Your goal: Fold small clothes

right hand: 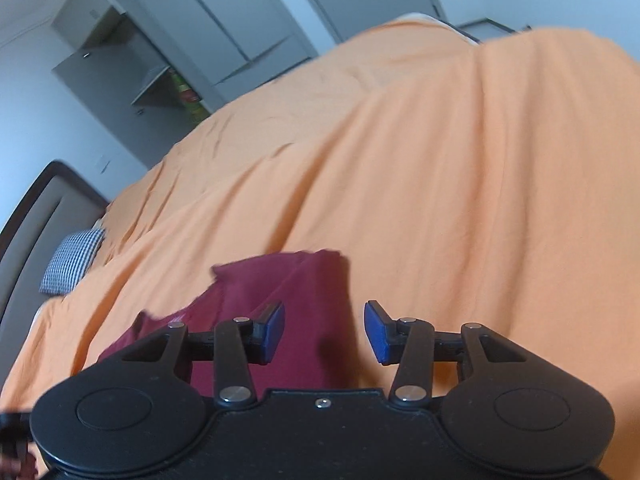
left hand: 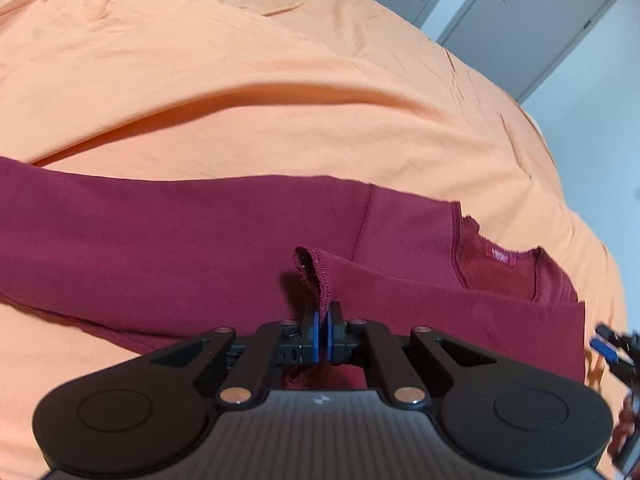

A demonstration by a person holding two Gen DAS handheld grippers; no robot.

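Your left gripper (left hand: 323,326) is clamped on a hemmed edge of the maroon shirt (left hand: 200,232), lifting a small flap. That shirt lies spread across the orange bedspread (left hand: 240,80), collar toward your right. Your right gripper (right hand: 324,330) hangs with its pads wide apart over the shirt's corner, gripping nothing.

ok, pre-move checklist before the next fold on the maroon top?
1. Left gripper shut on the maroon top's hemmed edge: ok.
2. Right gripper open, holding nothing: ok.
3. Right gripper over the maroon top: partly; one finger is over cloth, the other over the orange bedsheet: not ok for a pinch.
4. Neckline with label lying flat: ok.
5. Far sleeve smooth: cannot tell.
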